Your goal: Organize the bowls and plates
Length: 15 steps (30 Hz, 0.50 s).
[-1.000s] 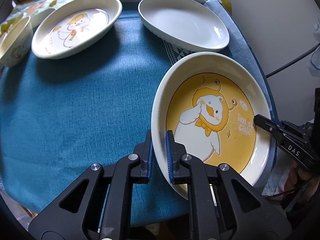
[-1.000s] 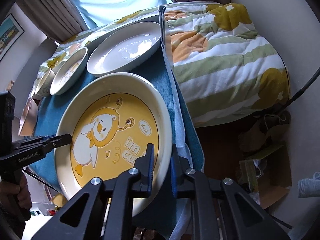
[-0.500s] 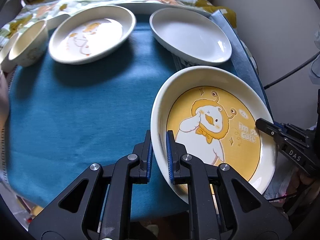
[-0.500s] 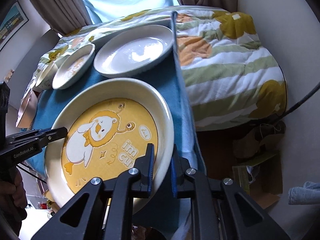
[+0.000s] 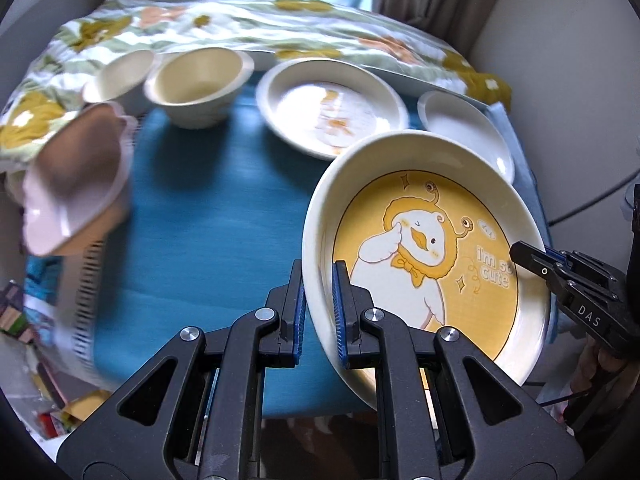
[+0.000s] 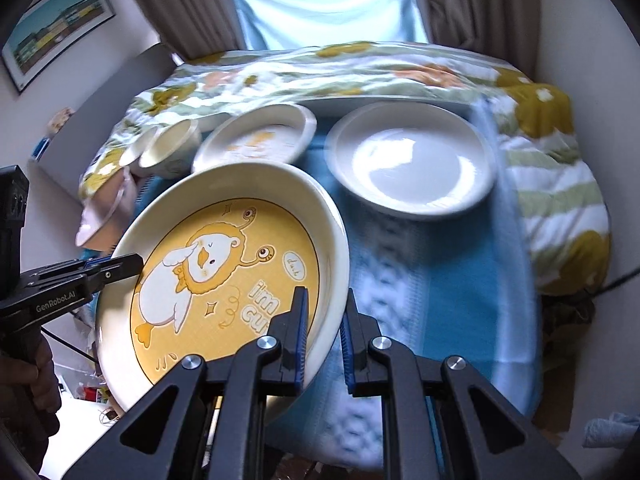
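A large cream plate with a yellow duck picture (image 5: 424,264) (image 6: 228,280) hangs above the teal cloth, carried from both sides. My left gripper (image 5: 318,312) is shut on its left rim; my right gripper (image 6: 324,328) is shut on the opposite rim. Each gripper also shows in the other's view: the right gripper (image 5: 520,254) and the left gripper (image 6: 132,266). Behind lie a smaller duck plate (image 5: 332,108) (image 6: 256,140), a plain white plate (image 5: 464,136) (image 6: 412,160) and two cream bowls (image 5: 198,84) (image 6: 168,152).
The teal cloth (image 5: 200,248) covers the table, with a flowered quilt (image 5: 240,20) behind. A pink bowl (image 5: 76,184) stands at the left edge, blurred. Clutter (image 5: 52,400) lies on the floor at the lower left. A wall (image 5: 560,80) rises on the right.
Both grippers have lifted the duck plate and carried it away from the table's near right corner. The bowls and the pink bowl have come into view at the left.
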Available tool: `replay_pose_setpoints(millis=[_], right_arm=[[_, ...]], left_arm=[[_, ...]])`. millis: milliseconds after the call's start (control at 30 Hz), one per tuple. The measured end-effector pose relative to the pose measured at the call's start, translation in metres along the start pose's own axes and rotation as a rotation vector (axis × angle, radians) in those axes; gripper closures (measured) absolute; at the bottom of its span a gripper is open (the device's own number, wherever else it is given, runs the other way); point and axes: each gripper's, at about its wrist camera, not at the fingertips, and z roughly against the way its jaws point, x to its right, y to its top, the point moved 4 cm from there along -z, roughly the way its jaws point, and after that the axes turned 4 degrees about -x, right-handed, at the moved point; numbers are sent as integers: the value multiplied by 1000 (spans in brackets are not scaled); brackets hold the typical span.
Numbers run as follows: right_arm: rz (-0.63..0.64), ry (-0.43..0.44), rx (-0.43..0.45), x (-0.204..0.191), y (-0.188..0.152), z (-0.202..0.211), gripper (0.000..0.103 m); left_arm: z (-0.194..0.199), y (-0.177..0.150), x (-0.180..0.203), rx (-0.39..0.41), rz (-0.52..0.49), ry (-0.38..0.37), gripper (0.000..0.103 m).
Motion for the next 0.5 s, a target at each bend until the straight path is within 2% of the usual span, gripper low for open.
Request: replay_pose_setpoints(millis=[267,500], right_arm=[[39,47,-37,-72,10,-49,89],[38,42,-52,-101,13,-85,89]], left_arm=[[-6,0,-92,-27,39,34,93],[-28,-5,-134,-37,41,37,93]])
